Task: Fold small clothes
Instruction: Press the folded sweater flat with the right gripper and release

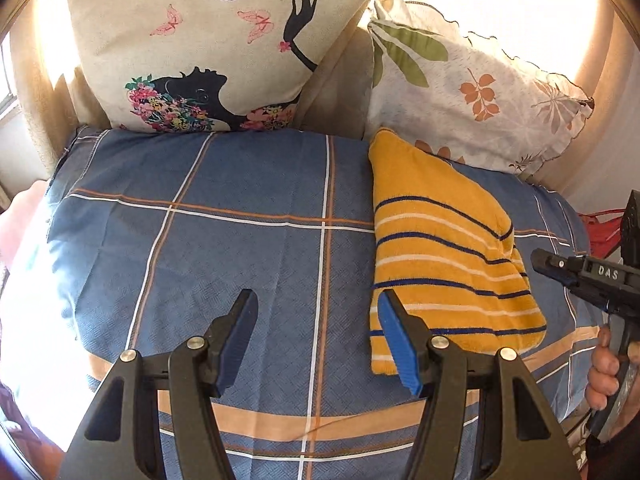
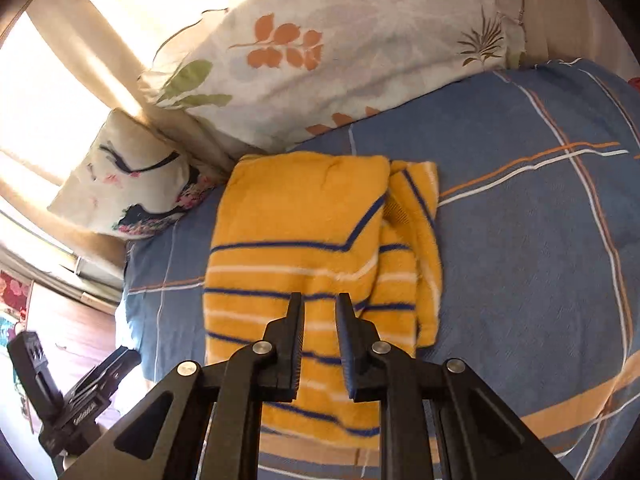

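A small yellow garment with blue and white stripes lies folded on the blue checked bedspread; it also shows in the right wrist view. My left gripper is open and empty, hovering over the bedspread with its right finger at the garment's left edge. My right gripper hovers just above the garment's near part, its jaws narrowly apart with nothing between them. It also shows at the right edge of the left wrist view.
A cream cushion with a silhouette and butterflies and a leaf-print pillow lean at the head of the bed. The bedspread stretches to the right of the garment. The left gripper's body is low on the left.
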Demonstrator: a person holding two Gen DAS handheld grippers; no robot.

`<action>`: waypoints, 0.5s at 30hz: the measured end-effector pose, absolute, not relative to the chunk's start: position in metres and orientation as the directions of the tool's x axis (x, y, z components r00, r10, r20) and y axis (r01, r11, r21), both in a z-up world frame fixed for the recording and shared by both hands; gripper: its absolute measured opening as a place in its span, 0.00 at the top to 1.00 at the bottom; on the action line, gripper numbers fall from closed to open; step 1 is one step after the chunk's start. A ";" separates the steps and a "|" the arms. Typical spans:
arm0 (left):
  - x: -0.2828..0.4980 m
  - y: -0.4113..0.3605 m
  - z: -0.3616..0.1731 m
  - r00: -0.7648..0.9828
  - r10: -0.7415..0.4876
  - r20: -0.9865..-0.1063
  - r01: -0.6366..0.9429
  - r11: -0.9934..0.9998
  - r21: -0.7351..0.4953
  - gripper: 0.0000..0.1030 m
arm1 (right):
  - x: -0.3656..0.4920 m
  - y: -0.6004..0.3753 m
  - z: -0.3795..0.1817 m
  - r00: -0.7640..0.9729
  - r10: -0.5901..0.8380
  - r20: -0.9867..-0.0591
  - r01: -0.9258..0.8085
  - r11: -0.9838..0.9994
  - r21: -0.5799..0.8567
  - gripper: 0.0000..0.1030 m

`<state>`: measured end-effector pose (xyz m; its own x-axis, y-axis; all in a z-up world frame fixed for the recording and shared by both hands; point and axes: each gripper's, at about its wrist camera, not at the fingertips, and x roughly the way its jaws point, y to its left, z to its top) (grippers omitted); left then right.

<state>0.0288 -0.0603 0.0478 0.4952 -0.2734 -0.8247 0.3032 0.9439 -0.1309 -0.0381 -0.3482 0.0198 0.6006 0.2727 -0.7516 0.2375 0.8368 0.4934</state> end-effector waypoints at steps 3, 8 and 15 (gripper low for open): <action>0.029 -0.066 0.049 0.490 -0.299 -0.819 0.333 0.932 -0.141 0.40 | -0.042 -0.329 -0.004 0.530 0.274 -0.802 0.263 0.847 0.463 0.77; 0.026 -0.063 0.056 0.507 -0.314 -0.803 0.366 0.922 -0.130 0.40 | -0.049 -0.331 -0.038 0.489 0.257 -0.834 0.348 0.819 0.456 0.76; 0.023 -0.038 0.079 0.623 -0.279 -0.731 0.344 0.937 -0.064 0.40 | -0.041 -0.294 -0.036 0.509 0.223 -0.832 0.302 0.858 0.415 0.19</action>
<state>0.0230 -0.0380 0.0786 0.6231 -0.2788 -0.7308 0.3438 0.9369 -0.0643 -0.0407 -0.2939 -0.0358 0.5086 0.2230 -0.8317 0.3021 0.8583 0.4148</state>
